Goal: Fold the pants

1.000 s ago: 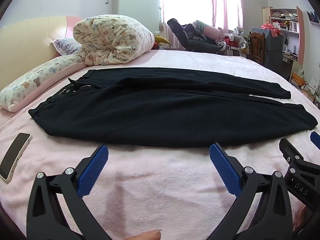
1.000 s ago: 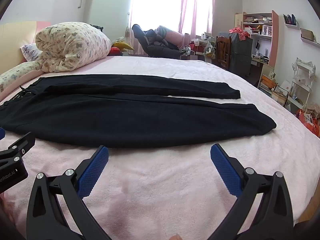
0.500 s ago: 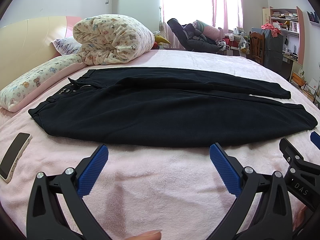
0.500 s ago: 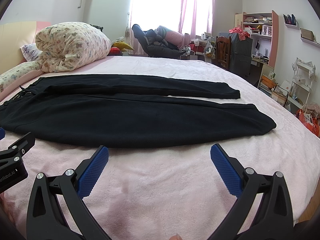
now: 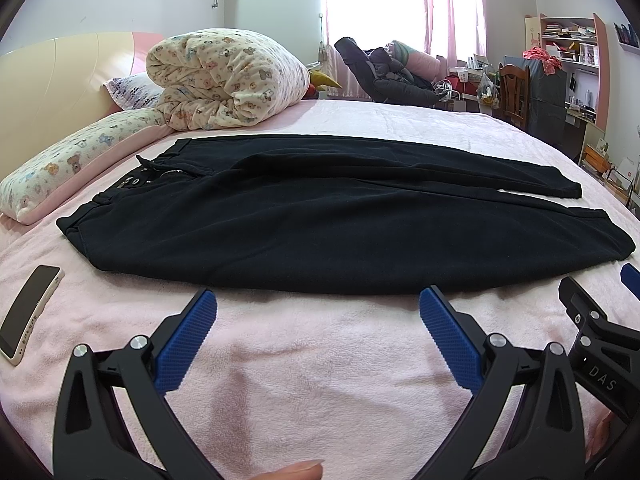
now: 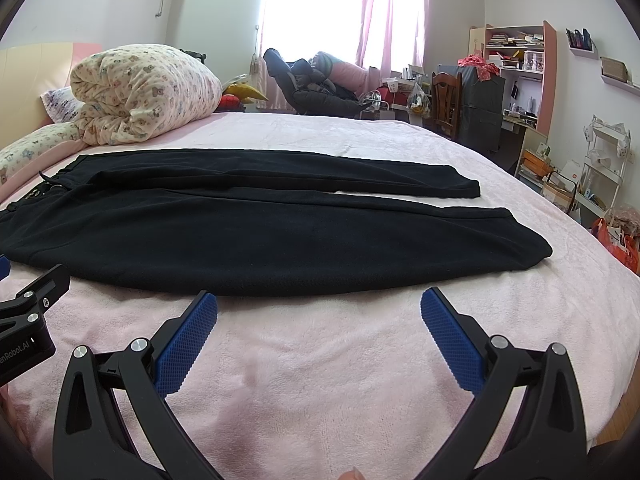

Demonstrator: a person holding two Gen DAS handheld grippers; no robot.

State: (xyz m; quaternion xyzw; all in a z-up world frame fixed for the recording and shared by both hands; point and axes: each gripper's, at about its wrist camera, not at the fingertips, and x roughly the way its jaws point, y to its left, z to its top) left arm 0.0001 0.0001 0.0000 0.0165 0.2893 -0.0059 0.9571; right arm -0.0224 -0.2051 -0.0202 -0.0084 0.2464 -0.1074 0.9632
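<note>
The black, soft-knit pants (image 5: 340, 220) lie flat and unfolded across the middle of the pink bed (image 5: 320, 360), both legs side by side and running lengthwise. We take the pants as our landmark. Their waistband (image 5: 132, 184) with its drawstring sits at the left end, the two cuffs (image 6: 516, 236) at the right end, with the far leg ending a little short of the near one.

We judge the fabric to be light, limp and not slippery: it will drape and sag from any pinch point, so we should take hold at edges, not in the middle. A good grip would be the near corner of the waistband for our left side and the near cuff for our right, lifting both together to bring one leg over the other.

Our left hand-held gripper (image 5: 318, 324) hovers just short of the near edge of the pants, jaws spread wide and holding nothing. Our right hand-held gripper (image 6: 319, 326) does the same, also spread and empty.

Left of the waistband lies a dark smartphone (image 5: 28, 314). Beyond the waistband sits a rolled bear-print quilt (image 5: 224, 80).
</note>
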